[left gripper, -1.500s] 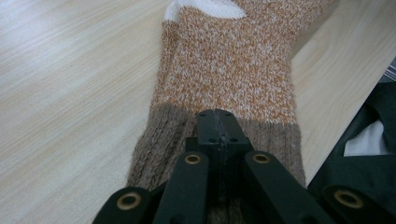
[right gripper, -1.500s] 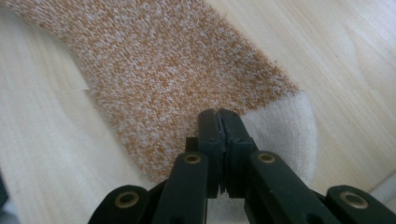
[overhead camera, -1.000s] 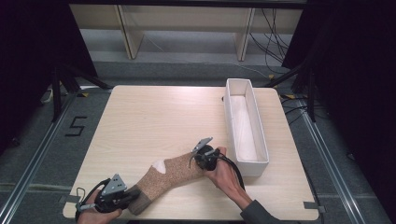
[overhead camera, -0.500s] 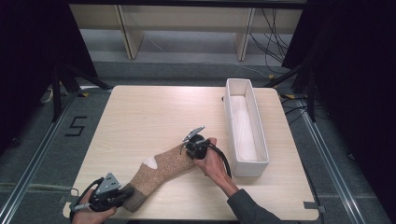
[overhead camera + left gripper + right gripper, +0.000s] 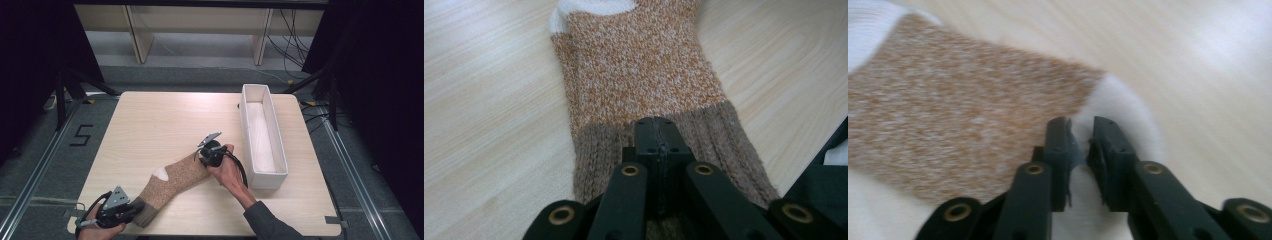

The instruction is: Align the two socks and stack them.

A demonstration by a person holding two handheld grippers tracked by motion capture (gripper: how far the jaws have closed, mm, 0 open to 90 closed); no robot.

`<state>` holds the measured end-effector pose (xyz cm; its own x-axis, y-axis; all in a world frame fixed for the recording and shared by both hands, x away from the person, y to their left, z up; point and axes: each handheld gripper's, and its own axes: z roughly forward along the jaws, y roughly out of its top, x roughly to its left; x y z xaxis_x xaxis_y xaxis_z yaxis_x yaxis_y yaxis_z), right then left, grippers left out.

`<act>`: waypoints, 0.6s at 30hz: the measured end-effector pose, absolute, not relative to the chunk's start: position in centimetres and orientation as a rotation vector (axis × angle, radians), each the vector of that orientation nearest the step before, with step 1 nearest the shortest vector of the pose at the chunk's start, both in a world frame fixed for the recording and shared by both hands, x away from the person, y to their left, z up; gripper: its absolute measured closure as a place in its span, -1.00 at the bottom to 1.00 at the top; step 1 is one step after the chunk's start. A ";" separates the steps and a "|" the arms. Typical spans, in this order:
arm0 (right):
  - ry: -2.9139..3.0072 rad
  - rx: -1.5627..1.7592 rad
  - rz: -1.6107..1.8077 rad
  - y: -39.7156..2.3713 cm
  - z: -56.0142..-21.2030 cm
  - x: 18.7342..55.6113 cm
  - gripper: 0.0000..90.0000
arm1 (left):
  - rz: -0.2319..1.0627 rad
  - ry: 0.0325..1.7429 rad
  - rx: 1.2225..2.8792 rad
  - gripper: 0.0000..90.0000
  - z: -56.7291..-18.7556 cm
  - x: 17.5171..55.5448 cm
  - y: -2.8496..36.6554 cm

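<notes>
Your left gripper (image 5: pixel 656 150) has its fingers (image 5: pixel 647 142) pressed together over the sock's (image 5: pixel 639 65) ribbed cuff (image 5: pixel 724 135), so you cannot see the strip of cuff pinched beneath them. Beyond those fingers, the top edge of the left gripper view cuts off the sock's white heel patch (image 5: pixel 594 7). The right gripper view is blurred: the sock's white toe (image 5: pixel 1128 107) around your right gripper (image 5: pixel 1080 137) has no clear outline, and how much fabric lies in the narrow gap between its fingers (image 5: pixel 1058 142) is hard to tell. In the high view your left hand (image 5: pixel 95 227) is cut off by the bottom edge, just behind the fingers.
</notes>
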<state>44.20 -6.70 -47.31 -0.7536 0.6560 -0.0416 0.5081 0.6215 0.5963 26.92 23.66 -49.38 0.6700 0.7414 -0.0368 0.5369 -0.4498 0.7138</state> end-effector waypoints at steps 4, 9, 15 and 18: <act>2.551 1.050 0.899 -7.4 -46.8 44.5 0.49 | 0.361 0.985 2.145 0.92 -49.4 27.0 23.8; 2.513 1.125 0.944 -7.8 -46.6 44.6 0.35 | 0.376 0.982 2.148 0.89 -49.2 26.9 23.9; 2.482 1.166 0.941 -8.3 -46.2 44.5 0.29 | 0.371 1.000 2.119 0.88 -49.2 26.9 23.9; 2.494 1.193 0.922 -8.7 -46.9 44.9 0.25 | 0.372 0.989 2.129 0.87 -49.1 26.9 24.1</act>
<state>44.93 -8.71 -46.93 -0.6433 0.7631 0.0630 0.6205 0.4714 0.6267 26.89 24.13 -49.11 0.6597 0.7501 -0.0467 0.5330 -0.4232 0.7327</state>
